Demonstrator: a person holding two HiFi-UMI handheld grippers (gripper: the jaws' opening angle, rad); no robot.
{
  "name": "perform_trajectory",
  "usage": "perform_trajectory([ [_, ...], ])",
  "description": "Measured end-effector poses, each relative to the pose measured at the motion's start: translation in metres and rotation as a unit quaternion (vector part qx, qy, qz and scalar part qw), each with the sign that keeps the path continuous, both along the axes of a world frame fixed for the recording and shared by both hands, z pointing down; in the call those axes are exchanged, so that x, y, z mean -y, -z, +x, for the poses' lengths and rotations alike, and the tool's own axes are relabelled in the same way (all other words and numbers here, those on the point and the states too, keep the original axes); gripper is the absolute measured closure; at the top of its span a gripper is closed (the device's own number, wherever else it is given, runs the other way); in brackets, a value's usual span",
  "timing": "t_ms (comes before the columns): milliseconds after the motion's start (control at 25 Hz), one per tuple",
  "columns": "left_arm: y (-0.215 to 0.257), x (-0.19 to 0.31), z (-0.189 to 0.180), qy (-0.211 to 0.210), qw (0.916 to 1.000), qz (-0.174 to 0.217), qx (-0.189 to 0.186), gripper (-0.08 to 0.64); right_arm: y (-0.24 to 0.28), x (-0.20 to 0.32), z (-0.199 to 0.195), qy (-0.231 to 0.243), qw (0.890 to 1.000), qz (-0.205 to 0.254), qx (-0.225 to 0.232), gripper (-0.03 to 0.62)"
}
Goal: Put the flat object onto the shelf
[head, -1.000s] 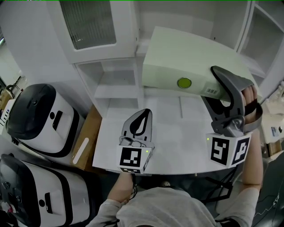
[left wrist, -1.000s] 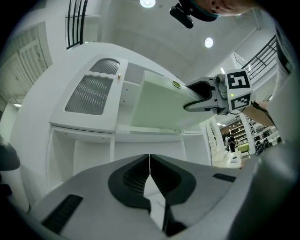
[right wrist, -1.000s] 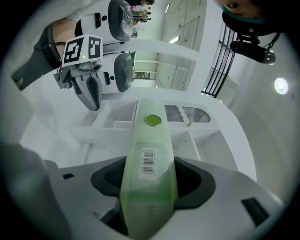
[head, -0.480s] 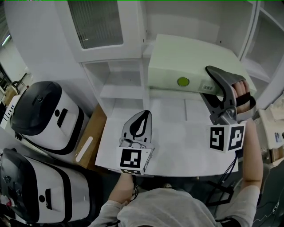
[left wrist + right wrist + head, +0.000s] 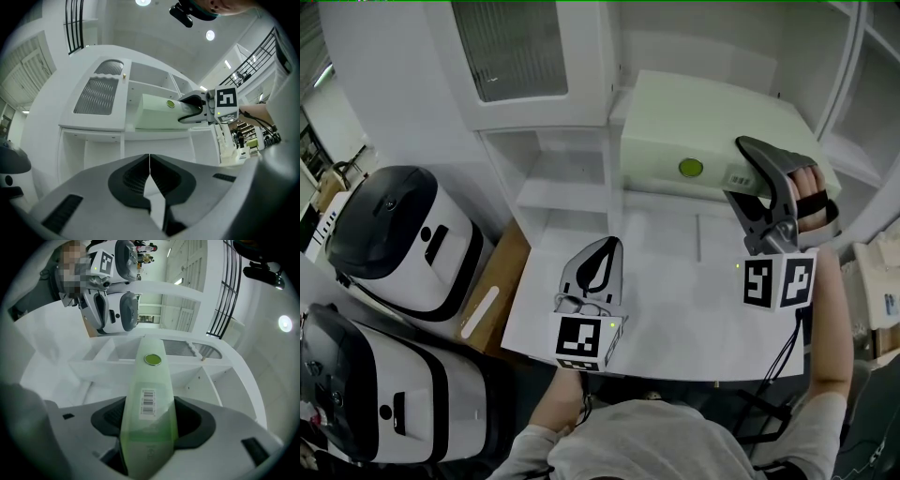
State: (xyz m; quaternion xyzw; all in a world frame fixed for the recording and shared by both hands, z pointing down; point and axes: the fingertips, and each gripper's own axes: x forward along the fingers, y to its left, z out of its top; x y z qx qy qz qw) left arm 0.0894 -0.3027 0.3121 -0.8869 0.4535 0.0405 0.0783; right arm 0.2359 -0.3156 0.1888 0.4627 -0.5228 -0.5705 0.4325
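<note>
The flat object is a pale green case [image 5: 703, 131] with a round green button and a barcode label on its edge. My right gripper [image 5: 757, 184] is shut on its near right edge and holds it in the air in front of the white shelf unit [image 5: 567, 183]. In the right gripper view the case [image 5: 151, 394] runs out from between the jaws toward the shelf compartments [image 5: 140, 352]. My left gripper [image 5: 598, 258] is shut with nothing in it, low over the white table [image 5: 675, 309]. From the left gripper view the case [image 5: 159, 112] hangs before the shelf.
A white cabinet door with a ribbed panel [image 5: 511, 47] stands above the shelf compartments. Two black-and-white appliances [image 5: 389, 239] sit at the left, beside a brown board [image 5: 492, 295]. More white shelving [image 5: 862, 103] rises at the right.
The right gripper and the green case have shifted a little up and left in the head view. The left gripper has stayed put.
</note>
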Motion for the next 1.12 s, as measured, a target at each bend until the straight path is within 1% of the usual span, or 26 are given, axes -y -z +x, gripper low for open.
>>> perform_trajectory([
  [400, -0.002, 0.014, 0.008, 0.017, 0.9998, -0.005, 0.001, 0.545, 0.000, 0.031, 0.012, 0.006, 1.000, -0.005, 0.000, 0.302],
  [760, -0.006, 0.024, 0.008, 0.040, 0.9991, -0.014, 0.004, 0.545, 0.001, 0.056, 0.020, 0.012, 1.000, -0.016, 0.000, 0.302],
  [1120, -0.011, 0.025, 0.003, 0.055, 0.9982, -0.020, 0.010, 0.545, 0.000, 0.078, 0.025, 0.002, 1.000, -0.022, -0.001, 0.301],
])
